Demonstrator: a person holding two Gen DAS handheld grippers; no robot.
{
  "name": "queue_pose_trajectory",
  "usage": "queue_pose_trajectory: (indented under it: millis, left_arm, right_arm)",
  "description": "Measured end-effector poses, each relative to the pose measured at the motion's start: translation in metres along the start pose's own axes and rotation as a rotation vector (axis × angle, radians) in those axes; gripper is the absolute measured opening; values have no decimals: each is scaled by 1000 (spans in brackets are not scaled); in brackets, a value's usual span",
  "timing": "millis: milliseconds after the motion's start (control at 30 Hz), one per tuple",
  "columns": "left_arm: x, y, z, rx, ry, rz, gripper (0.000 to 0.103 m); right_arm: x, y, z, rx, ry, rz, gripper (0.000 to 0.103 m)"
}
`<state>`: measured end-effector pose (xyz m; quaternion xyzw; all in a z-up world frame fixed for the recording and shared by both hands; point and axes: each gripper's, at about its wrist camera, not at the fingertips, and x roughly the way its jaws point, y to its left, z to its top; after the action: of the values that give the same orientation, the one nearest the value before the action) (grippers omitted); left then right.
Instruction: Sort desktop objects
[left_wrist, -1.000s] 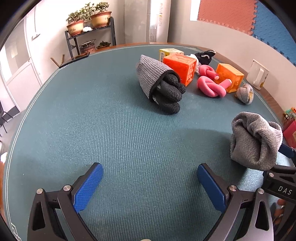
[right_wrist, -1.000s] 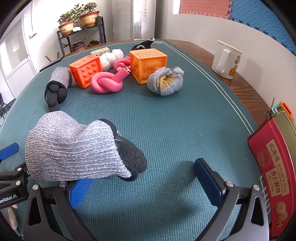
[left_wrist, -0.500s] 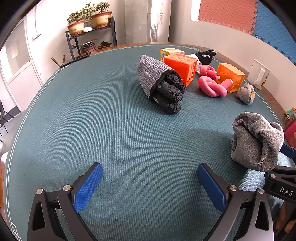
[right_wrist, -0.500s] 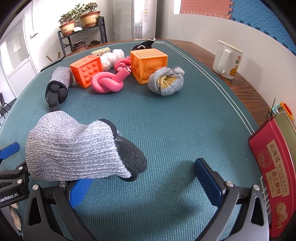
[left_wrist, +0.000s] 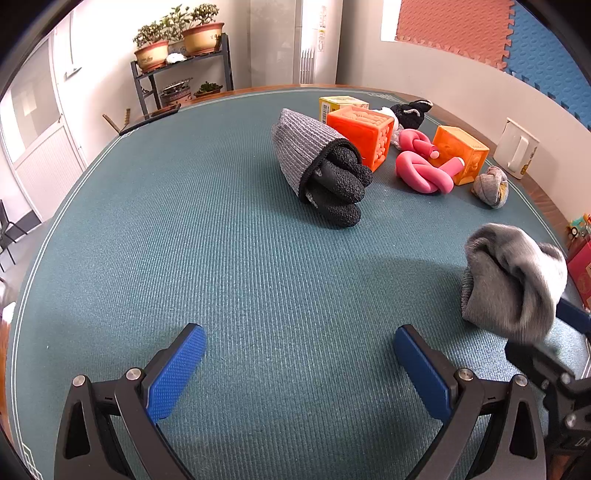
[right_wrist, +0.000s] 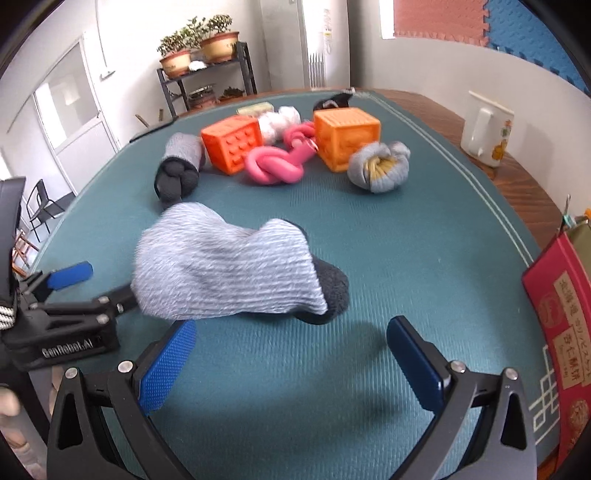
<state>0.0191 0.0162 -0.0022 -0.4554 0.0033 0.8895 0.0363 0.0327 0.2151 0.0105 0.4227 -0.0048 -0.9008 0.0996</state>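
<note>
A rolled grey-and-black glove (right_wrist: 229, 271) lies on the green mat just ahead of my right gripper (right_wrist: 291, 363), which is open and empty; the glove also shows in the left wrist view (left_wrist: 511, 280), blurred. My left gripper (left_wrist: 299, 367) is open and empty over bare mat. A second rolled grey-and-black glove (left_wrist: 319, 166) lies farther off, also in the right wrist view (right_wrist: 181, 166). Behind it are two orange cubes (left_wrist: 360, 134) (left_wrist: 460, 153), a pink knotted toy (left_wrist: 423, 168) and a grey sock ball (left_wrist: 491, 186).
A white mug (right_wrist: 485, 134) stands on the wooden table edge at the right. A red tin (right_wrist: 563, 325) lies at the near right. A yellow box (left_wrist: 341, 105), a white ball (right_wrist: 279, 122) and a black item (left_wrist: 410, 109) sit behind the cubes. A plant shelf (left_wrist: 181, 75) stands beyond.
The right gripper has pulled back and lifted, so the near glove now sits farther ahead of its fingers. The left gripper has hardly moved.
</note>
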Motion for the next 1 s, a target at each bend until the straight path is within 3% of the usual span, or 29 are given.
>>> queue_pose_trajectory:
  millis: [333,600,700,833,1000]
  left_arm:
    - [0,0,-1,0,0,0,103]
    - [0,0,-1,0,0,-1,103]
    - [0,0,-1,0,0,-1,103]
    - [0,1,-1,0,0,-1,103]
    - [0,0,-1,1,0,-1,103]
  right_arm:
    - [-12,27,25,-113,-108,23,103]
    - [-7,36,34,-198,-108,2,103]
    - [-3,35,33,-195,-79,-15,103]
    - [-1,25,31,-129,-28,44,103]
    - [-16,14,29,-99,-59,114,103]
